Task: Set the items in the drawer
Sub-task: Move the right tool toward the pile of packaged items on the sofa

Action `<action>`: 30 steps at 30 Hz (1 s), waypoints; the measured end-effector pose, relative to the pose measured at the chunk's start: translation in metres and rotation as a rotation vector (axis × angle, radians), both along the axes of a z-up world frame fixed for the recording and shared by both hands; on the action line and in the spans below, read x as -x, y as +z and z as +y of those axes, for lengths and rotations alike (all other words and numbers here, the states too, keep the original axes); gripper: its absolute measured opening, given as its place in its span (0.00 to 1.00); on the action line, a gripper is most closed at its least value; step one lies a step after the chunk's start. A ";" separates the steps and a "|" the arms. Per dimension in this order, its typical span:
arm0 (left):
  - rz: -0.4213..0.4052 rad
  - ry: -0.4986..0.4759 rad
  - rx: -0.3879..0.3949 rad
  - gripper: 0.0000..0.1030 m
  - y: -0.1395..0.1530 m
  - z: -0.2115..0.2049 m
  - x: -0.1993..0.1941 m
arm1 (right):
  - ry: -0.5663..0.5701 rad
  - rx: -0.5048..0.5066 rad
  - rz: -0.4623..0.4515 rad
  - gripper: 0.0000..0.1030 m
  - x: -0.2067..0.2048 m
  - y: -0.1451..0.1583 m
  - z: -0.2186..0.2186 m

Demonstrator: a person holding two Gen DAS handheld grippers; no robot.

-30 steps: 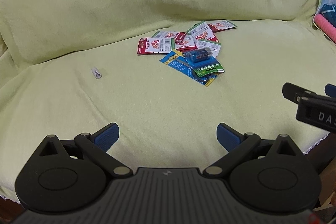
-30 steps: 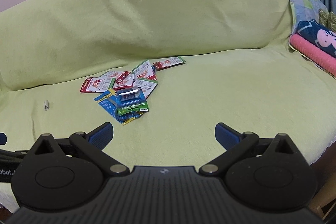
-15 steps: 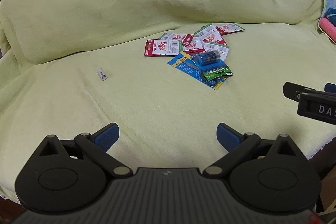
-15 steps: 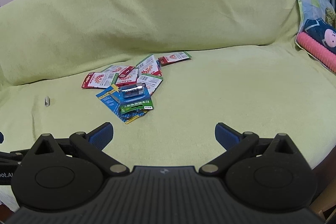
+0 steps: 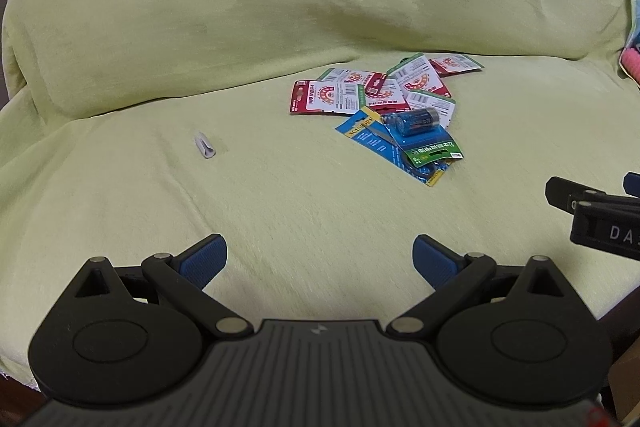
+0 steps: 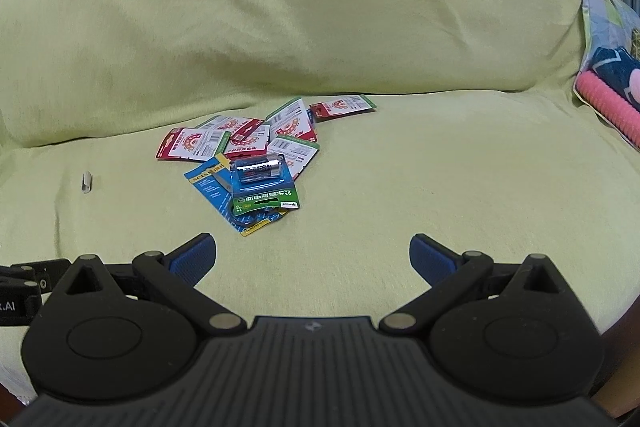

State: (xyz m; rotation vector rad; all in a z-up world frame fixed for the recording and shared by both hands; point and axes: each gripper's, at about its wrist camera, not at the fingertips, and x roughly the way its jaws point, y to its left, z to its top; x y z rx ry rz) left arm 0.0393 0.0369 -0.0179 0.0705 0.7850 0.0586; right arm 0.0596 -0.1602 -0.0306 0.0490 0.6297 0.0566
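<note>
Items (image 5: 384, 107): pile of carded packs on green sofa cover (image 5: 280, 207), battery pack (image 6: 262, 175) on top. No drawer in view. Since 1 s ago pile sits bigger in both cams, so grippers closing in. L gripper (image 5: 320, 255) & R gripper (image 6: 312, 253) both wide, empty, short of pile. Prob pre-grasp.

"SCISSORS" on the blue card (image 5: 374, 135); "DAS" on the right tool (image 5: 600, 223).

Both wrist cameras look forward and slightly down over a sofa (image 5: 280, 27) from near its front edge. They share the heap of packets (image 5: 384, 103) (image 6: 256, 151): at one o'clock in the left view, eleven o'clock in the right.
</note>
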 end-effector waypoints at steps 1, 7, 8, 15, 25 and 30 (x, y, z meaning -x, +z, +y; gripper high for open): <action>-0.001 0.001 -0.001 0.97 0.000 0.000 -0.002 | 0.002 0.001 -0.001 0.99 -0.002 0.000 0.001; -0.007 0.004 -0.008 0.97 -0.002 0.001 -0.013 | 0.004 -0.058 -0.092 0.99 -0.006 0.008 0.001; -0.008 0.004 -0.009 0.97 -0.003 0.002 -0.015 | 0.004 -0.072 -0.118 0.99 -0.006 0.010 0.000; -0.016 0.008 -0.017 0.97 -0.005 0.003 -0.028 | -0.046 -0.111 -0.115 0.99 -0.023 -0.001 -0.005; -0.007 -0.003 -0.017 0.97 -0.011 -0.005 -0.047 | -0.021 -0.075 -0.104 0.99 -0.038 -0.013 0.002; 0.008 -0.013 -0.022 0.97 -0.015 -0.010 -0.056 | -0.029 -0.048 -0.092 0.99 -0.042 -0.018 0.002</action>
